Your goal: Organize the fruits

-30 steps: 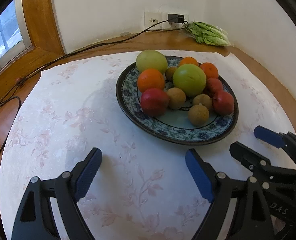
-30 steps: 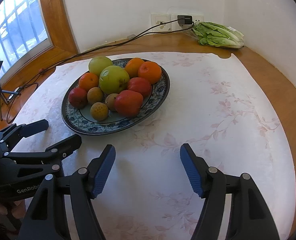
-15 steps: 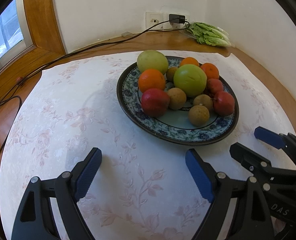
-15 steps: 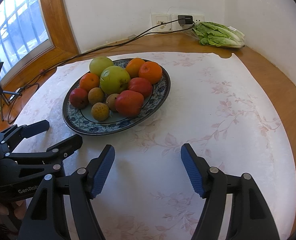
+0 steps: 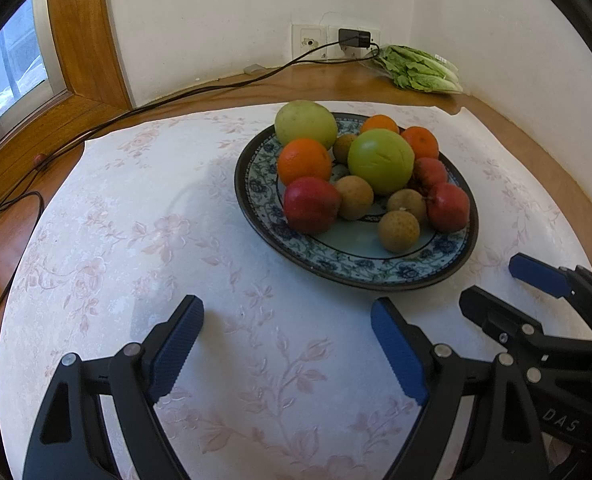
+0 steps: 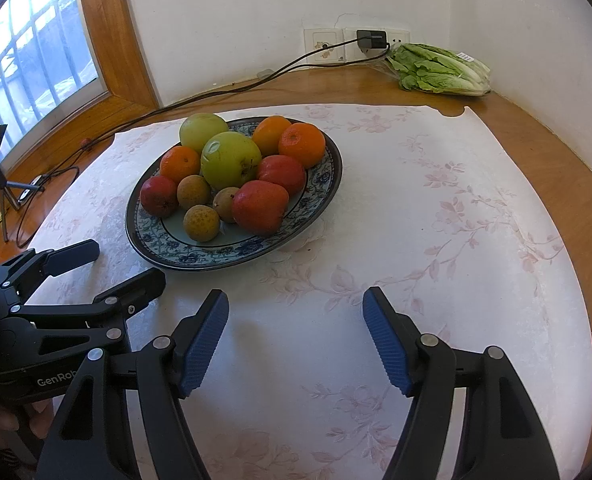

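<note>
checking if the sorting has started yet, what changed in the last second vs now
Almost nothing. The left gripper and right gripper stay open and empty over the tablecloth; the views crept very slightly, with the plate a touch lower in the frame. No fruit was grasped or moved: the green apples, oranges, red fruits and brown fruits lie on the plate as before.

Glossy plate, matt cloth, polished wood
The glazed ceramic plate (image 5: pixel 348 270) shines; the embossed floral cloth (image 5: pixel 136 240) looks matt; the desk (image 6: pixel 556 152) is varnished wood.
</note>
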`<action>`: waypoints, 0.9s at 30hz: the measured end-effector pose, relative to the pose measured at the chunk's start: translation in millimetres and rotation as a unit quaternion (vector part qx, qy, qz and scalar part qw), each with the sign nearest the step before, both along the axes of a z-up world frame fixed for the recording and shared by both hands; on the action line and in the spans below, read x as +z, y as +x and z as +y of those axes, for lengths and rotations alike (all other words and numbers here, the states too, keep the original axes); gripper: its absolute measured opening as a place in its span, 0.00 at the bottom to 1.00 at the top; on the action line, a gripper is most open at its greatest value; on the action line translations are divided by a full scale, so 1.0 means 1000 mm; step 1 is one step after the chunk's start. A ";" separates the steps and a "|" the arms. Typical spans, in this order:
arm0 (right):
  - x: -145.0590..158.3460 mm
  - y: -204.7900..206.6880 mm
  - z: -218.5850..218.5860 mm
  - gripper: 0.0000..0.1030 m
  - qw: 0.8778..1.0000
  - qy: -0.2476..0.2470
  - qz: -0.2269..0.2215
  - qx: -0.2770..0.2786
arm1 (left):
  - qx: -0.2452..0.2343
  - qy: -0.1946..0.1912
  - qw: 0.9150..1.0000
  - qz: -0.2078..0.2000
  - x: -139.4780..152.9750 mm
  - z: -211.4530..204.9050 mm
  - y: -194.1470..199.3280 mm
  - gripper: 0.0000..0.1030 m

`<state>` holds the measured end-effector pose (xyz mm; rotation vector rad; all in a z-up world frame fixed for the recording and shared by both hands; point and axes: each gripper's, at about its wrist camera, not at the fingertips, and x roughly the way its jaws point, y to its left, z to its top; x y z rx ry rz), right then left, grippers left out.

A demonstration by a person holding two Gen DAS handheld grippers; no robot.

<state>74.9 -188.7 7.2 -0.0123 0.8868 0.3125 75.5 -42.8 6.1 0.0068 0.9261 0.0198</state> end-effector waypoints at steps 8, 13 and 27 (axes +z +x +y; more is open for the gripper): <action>0.000 0.000 -0.001 0.70 1.000 0.000 0.000 0.000 | 0.000 0.000 1.000 0.000 0.000 0.000 0.000 0.86; 0.000 0.001 0.000 0.70 1.000 -0.001 0.000 0.000 | 0.000 0.000 1.000 0.000 0.000 0.000 0.000 0.86; -0.001 0.000 0.000 0.70 1.000 -0.002 0.000 0.000 | 0.000 -0.001 1.000 -0.001 0.000 0.002 0.000 0.86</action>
